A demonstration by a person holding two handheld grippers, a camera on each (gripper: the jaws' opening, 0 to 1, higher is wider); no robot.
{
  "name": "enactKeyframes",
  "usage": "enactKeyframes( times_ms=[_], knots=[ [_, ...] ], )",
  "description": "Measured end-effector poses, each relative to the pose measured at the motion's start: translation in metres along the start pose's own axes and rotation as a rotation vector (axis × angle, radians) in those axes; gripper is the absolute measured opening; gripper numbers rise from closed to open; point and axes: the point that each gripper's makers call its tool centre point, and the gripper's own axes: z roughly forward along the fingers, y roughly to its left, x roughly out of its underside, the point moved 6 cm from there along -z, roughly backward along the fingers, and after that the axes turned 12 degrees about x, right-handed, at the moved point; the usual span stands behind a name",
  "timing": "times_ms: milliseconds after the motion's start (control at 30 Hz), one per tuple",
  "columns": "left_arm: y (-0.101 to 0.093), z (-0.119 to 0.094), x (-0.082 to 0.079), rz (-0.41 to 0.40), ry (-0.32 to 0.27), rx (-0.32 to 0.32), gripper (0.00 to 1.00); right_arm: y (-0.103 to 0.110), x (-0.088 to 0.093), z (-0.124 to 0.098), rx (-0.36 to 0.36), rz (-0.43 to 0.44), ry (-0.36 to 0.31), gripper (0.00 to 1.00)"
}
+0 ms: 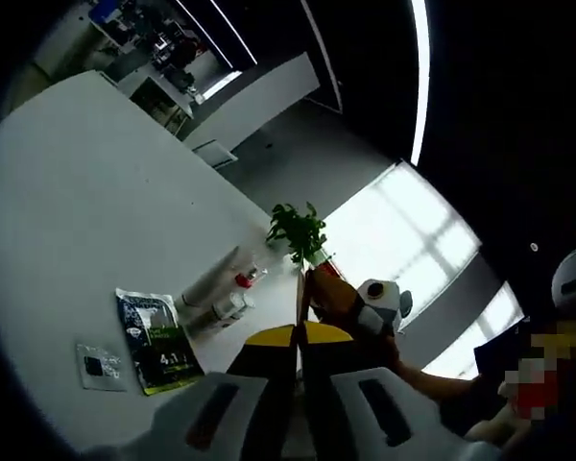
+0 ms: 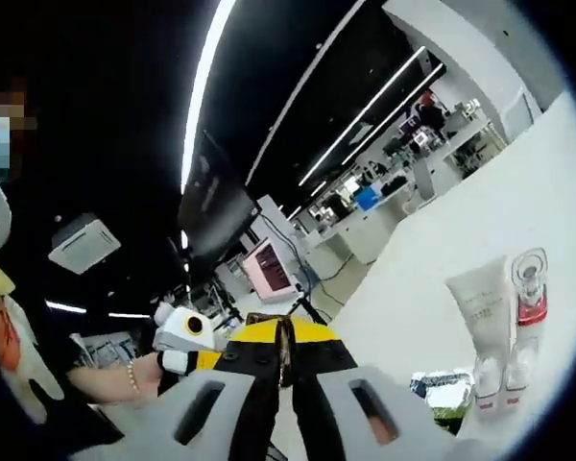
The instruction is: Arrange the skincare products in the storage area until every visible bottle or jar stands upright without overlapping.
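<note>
Both views were sharply split between bright and dark. In the left gripper view a large window [image 1: 418, 245] was blown out to near white, and a ceiling light strip [image 1: 420, 77] glared against a black ceiling. The white bench [image 1: 86, 211] was evenly lit, with soft shadows. In the right gripper view, long ceiling strips [image 2: 204, 86] bent strongly with the fisheye curve. Edges smeared and darkened; distant shelving looked soft.

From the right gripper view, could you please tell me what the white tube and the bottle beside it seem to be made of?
The white tube looks like soft matte plastic: opaque, with a flat crimped end. The bottle looks like clear glossy plastic or glass, see-through with a red band; the picture leaves which open.
</note>
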Motion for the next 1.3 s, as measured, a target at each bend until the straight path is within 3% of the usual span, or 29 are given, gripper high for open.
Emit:
enactKeyframes(
  times_ms=[67, 233, 300, 500, 700, 900, 1300],
  knots=[
    [-0.001, -0.001, -0.003, 0.001, -0.003, 0.003, 0.00, 0.006, -0.006, 0.000, -0.034, -0.043, -0.022, 0.01],
    [-0.002, -0.002, -0.011, 0.006, -0.004, -0.004, 0.00, 0.004, -0.009, 0.008, 0.064, -0.101, 0.060, 0.01],
    [0.001, -0.003, -0.012, 0.010, -0.004, -0.016, 0.00, 0.006, -0.009, 0.012, 0.079, -0.131, 0.063, 0.01],
    [0.011, -0.007, -0.010, -0.078, -0.045, -0.074, 0.00, 0.005, -0.001, 0.024, 0.147, -0.322, 0.123, 0.01],
    [0.020, -0.015, -0.014, -0.122, -0.078, -0.128, 0.00, 0.007, 0.005, 0.037, 0.166, -0.421, 0.145, 0.01],
    [0.040, -0.022, -0.019, -0.122, -0.079, -0.207, 0.00, -0.001, 0.019, 0.051, 0.192, -0.453, 0.200, 0.01],
    [0.078, -0.028, 0.004, -0.215, -0.070, -0.303, 0.00, -0.025, 0.061, 0.068, 0.233, -0.441, 0.310, 0.01]
  ],
)
